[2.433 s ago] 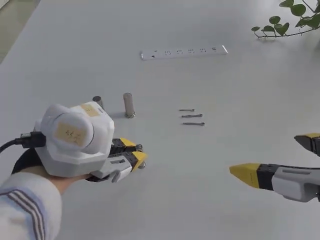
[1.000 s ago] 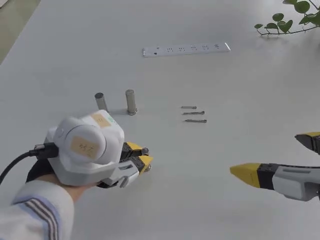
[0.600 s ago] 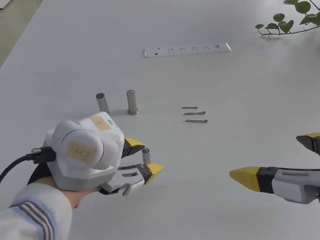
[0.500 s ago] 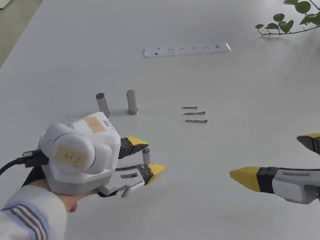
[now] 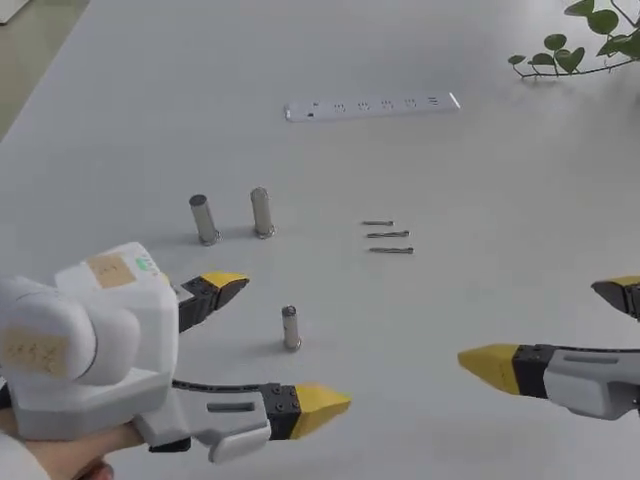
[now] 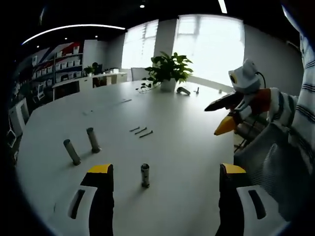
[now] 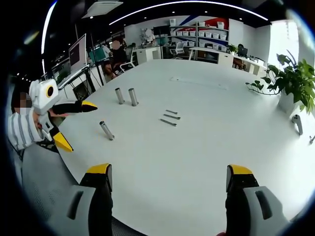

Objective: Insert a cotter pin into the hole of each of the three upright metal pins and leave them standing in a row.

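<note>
Two upright metal pins (image 5: 203, 219) (image 5: 261, 212) stand side by side at the back left. A third metal pin (image 5: 290, 328) stands alone nearer me, and in the left gripper view this third pin (image 6: 145, 175) is just ahead of the wide jaws, touching neither. My left gripper (image 5: 297, 340) (image 6: 166, 169) is open and holds nothing. Three cotter pins (image 5: 386, 235) (image 7: 167, 117) lie flat in a short stack to the right of the pair. My right gripper (image 5: 530, 325) (image 7: 168, 170) hovers open at the near right, well away from the cotter pins.
A white power strip (image 5: 370, 104) lies across the far middle of the table. Plant leaves (image 5: 580, 40) reach in at the far right corner. An office chair (image 6: 266, 162) stands by the table edge near me.
The left gripper, shut on the third pin a second ago, has opened and drawn back toward me, leaving that pin standing. The right gripper has stayed put.
</note>
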Demonstrator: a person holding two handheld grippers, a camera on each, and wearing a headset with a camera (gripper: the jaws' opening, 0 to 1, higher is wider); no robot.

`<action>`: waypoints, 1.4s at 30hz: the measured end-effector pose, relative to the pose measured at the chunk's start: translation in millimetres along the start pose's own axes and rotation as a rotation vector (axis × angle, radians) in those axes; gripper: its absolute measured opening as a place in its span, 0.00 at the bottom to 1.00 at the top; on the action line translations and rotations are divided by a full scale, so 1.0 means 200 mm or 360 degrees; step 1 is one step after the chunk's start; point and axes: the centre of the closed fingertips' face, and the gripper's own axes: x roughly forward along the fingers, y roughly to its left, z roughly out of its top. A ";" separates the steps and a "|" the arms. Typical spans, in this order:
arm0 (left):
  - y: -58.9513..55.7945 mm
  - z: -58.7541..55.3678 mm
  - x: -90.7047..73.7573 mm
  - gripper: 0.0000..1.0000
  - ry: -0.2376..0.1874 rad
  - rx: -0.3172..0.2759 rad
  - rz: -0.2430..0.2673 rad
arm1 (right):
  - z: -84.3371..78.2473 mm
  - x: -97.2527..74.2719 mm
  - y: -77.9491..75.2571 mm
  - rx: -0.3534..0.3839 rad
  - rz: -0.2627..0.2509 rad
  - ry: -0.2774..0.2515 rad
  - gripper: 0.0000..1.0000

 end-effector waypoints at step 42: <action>0.04 -0.22 -0.34 0.99 0.0055 -0.0172 0.0388 | 0.58 0.31 -0.11 -0.0839 0.0118 0.0025 0.71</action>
